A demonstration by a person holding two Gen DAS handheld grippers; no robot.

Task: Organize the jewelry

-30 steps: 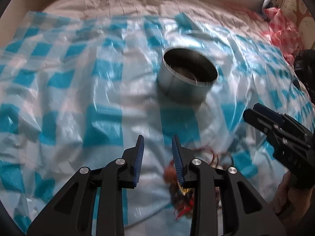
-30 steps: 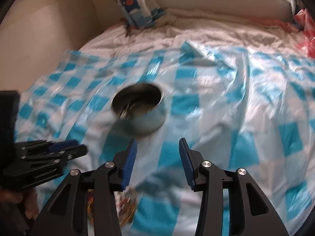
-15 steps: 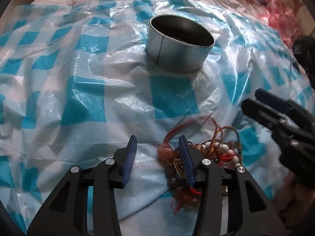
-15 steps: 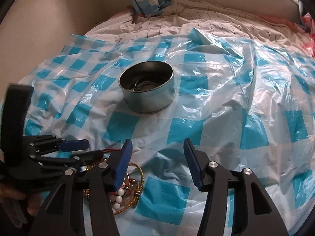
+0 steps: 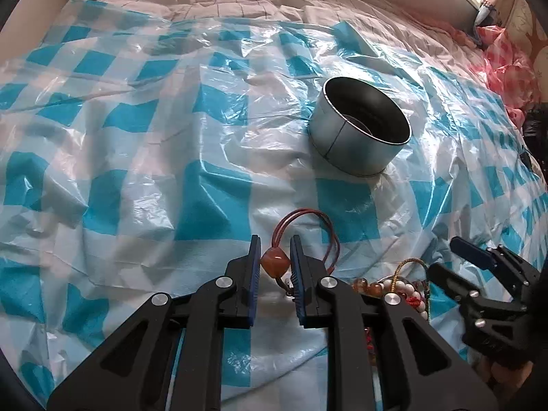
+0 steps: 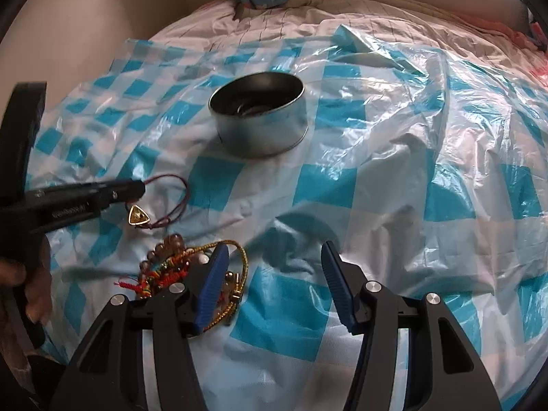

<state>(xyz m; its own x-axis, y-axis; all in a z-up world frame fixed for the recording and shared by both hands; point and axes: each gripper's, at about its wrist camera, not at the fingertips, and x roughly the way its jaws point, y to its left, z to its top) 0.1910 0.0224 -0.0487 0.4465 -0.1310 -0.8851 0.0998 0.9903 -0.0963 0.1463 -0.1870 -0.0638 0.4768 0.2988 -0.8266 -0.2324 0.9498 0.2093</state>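
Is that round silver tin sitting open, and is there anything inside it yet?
Open and upright: the round silver tin has no lid on. Something thin and ring-like lies on its dark bottom, but what it is cannot be told.

red-cord bead necklace [image 5: 274, 258] pinched, bracelets heap [image 6: 178, 270]

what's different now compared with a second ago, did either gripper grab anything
The left gripper has just closed on the orange bead of the red cord necklace and pulled it out of the jewelry pile; its gold pendant now hangs free. The right gripper opened a little wider, holding nothing. The metal tin stayed put.
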